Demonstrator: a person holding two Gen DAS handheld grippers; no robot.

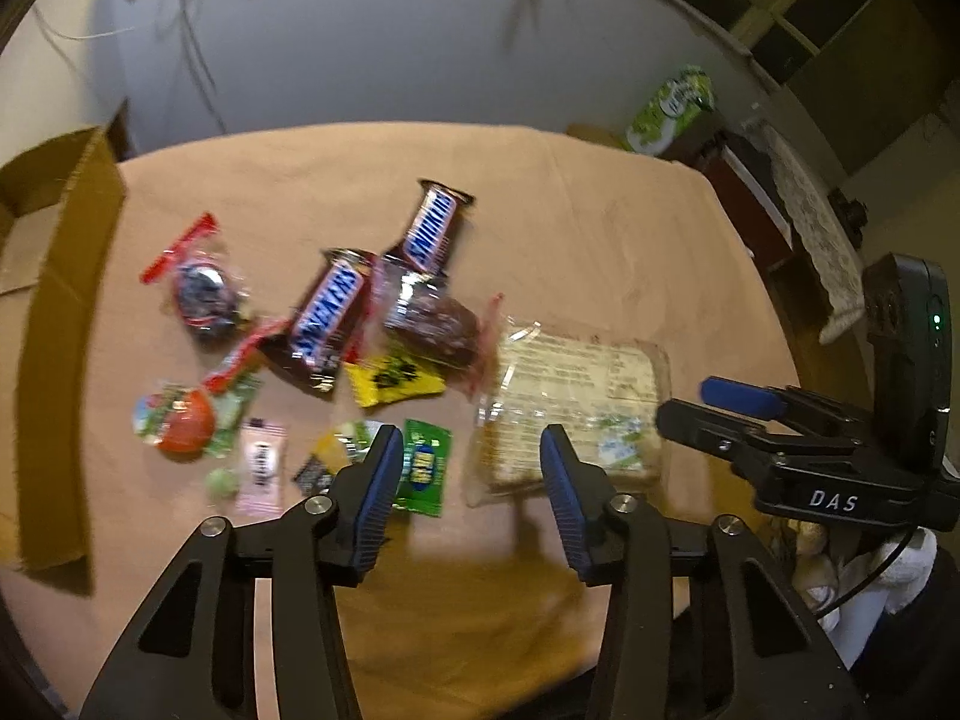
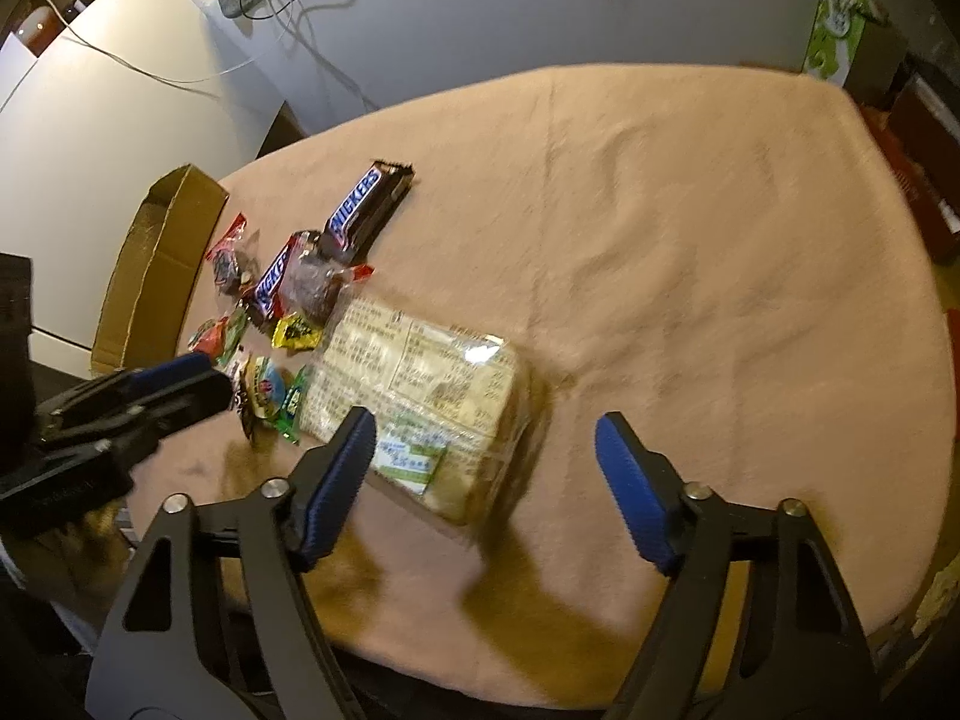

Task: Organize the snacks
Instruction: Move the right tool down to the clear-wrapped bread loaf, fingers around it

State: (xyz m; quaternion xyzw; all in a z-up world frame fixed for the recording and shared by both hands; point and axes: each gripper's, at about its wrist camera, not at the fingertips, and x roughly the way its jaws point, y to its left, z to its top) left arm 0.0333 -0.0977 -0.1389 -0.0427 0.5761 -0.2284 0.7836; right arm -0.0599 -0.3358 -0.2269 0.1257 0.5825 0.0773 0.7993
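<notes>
**Two claws poised over a scattered pile of snacks**

Both claws hang above the table (image 2: 690, 192), pointing steeply down, and neither holds anything. The left claw (image 1: 471, 471) stands at a middling gap with bare cloth between its pads. The right claw (image 2: 486, 474) stands wide, framing the near end of the wrapped sandwich pack (image 2: 420, 396).

The snacks lie in a loose heap left of centre: two Snickers bars (image 1: 327, 318), one partly under a clear pouch of dark sweets (image 1: 429, 315), a yellow sachet (image 1: 396, 381), a green sachet (image 1: 423, 465), a pink-wrapped sweet (image 1: 261, 462) and a red-and-green round packet (image 1: 180, 420). The open cardboard box (image 1: 54, 324) sits at the table's left edge, likely the place they belong.

For a clean pick, the left claw would do best to take the green sachet just beside its left pad, closing across the short side so the foil does not slip. The right claw needs its full width for the sandwich pack and should grip gently, since the pack looks soft.

The overlapping bars and pouch may drag each other. The two claws sit near one another, so their paths to the box could cross.
</notes>
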